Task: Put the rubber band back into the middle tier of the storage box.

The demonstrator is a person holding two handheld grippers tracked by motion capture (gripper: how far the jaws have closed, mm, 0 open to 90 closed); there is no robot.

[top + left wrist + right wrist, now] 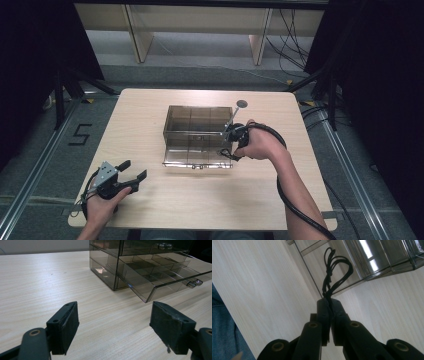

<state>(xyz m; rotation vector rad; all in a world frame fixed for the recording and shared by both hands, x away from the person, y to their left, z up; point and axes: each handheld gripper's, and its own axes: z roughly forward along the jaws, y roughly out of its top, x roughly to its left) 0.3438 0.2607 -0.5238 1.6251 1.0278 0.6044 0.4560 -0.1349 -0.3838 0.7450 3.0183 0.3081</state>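
Floor mark (80,134) reads "5"; right gripper (329,302) pinches cord (334,270).

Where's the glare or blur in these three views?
Right gripper view: bright streaks glare off the smoky transparent plastic drawer box; the bundle of thin black cord pinched in the right gripper is sharp. Left gripper view: small highlight on the box wall, left gripper pads soft at close range. High view: even light on the pale wooden table, dark surroundings.
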